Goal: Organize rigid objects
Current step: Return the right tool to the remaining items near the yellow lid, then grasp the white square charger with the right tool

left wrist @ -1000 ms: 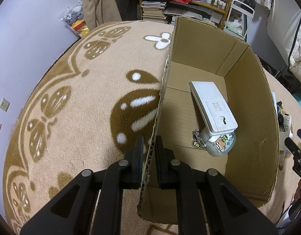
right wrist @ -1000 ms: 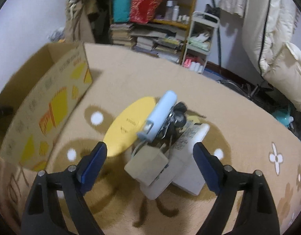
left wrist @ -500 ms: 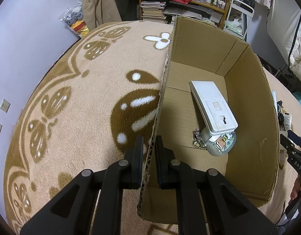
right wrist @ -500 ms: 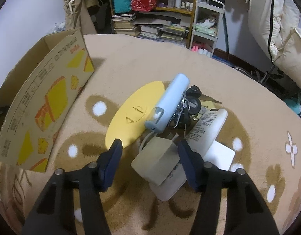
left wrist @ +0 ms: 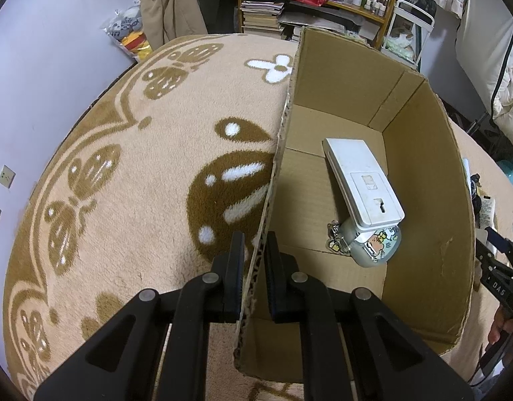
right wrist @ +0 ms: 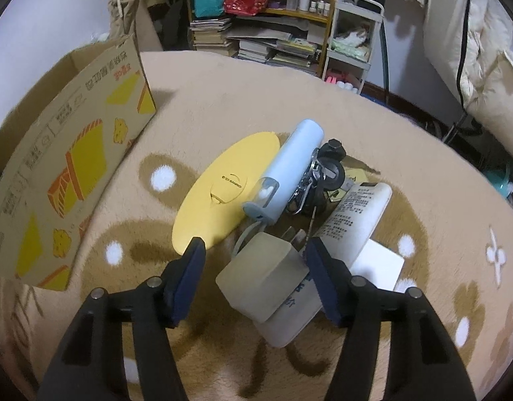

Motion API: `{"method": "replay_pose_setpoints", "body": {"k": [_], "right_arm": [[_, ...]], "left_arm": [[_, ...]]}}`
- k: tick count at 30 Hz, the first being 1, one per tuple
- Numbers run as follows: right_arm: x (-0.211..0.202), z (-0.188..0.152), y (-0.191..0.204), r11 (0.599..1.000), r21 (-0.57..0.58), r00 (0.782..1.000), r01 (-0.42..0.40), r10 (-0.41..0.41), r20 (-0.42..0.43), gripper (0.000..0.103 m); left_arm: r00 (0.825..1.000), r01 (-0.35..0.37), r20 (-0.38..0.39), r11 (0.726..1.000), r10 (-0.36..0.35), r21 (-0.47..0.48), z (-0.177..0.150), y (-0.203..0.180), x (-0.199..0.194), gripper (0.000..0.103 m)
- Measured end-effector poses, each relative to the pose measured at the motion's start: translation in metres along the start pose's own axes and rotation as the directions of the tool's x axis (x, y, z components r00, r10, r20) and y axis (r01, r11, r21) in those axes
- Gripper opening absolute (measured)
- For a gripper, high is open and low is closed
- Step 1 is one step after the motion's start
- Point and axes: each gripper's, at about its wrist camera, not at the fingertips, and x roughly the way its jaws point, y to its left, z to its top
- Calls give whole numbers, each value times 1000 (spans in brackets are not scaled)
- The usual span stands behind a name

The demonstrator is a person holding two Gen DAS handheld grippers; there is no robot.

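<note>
My left gripper (left wrist: 253,244) is shut on the left wall of the cardboard box (left wrist: 279,153). Inside the box lie a white flat device (left wrist: 363,180) and a small glass jar with stickers (left wrist: 373,244). My right gripper (right wrist: 254,250) is open, its blue pads (right wrist: 189,270) straddling a beige plug adapter (right wrist: 266,277) on the carpet. Behind it lie a light blue tube (right wrist: 289,170), a yellow disc (right wrist: 223,193), a white printed tube (right wrist: 353,220), black keys (right wrist: 326,173) and a white card (right wrist: 376,264). The box also shows in the right wrist view (right wrist: 72,163).
A beige carpet with brown patterns (left wrist: 139,167) covers the floor. A shelf with books and bags (right wrist: 263,16) and a white cart (right wrist: 353,36) stand at the back. The right gripper shows at the left view's right edge (left wrist: 497,267).
My right gripper has moved forward and down over the pile and its jaws have narrowed around the beige adapter. My left gripper stays clamped on the box wall.
</note>
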Motion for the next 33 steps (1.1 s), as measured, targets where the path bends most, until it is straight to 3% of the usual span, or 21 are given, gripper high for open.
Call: {"method": "replay_pose_setpoints", "body": {"k": [11, 23, 25, 26, 29, 33], "right_arm": [[2, -10, 23, 980, -179, 994, 90, -99, -38, 69], [2, -22, 37, 955, -248, 980, 164, -185, -67, 66], [-2, -22, 34, 962, -220, 982, 165, -181, -55, 60], [-5, -21, 28, 972, -167, 984, 165, -175, -45, 47], [-11, -13, 6, 992, -4, 992, 124, -124, -36, 35], [-12, -9, -7, 996, 59, 997, 61, -57, -54, 34]], "left_arm": [[1000, 9, -4, 1000, -9, -7, 0, 3, 0, 11], [1000, 7, -3, 1000, -7, -4, 1, 3, -1, 11], [1000, 6, -3, 1000, -6, -1, 1, 3, -2, 11], [1000, 5, -2, 1000, -5, 0, 1, 3, -2, 11], [1000, 6, -2, 1000, -6, -1, 1, 3, -3, 11], [1000, 3, -2, 1000, -3, 1, 1, 3, -3, 11]]}}
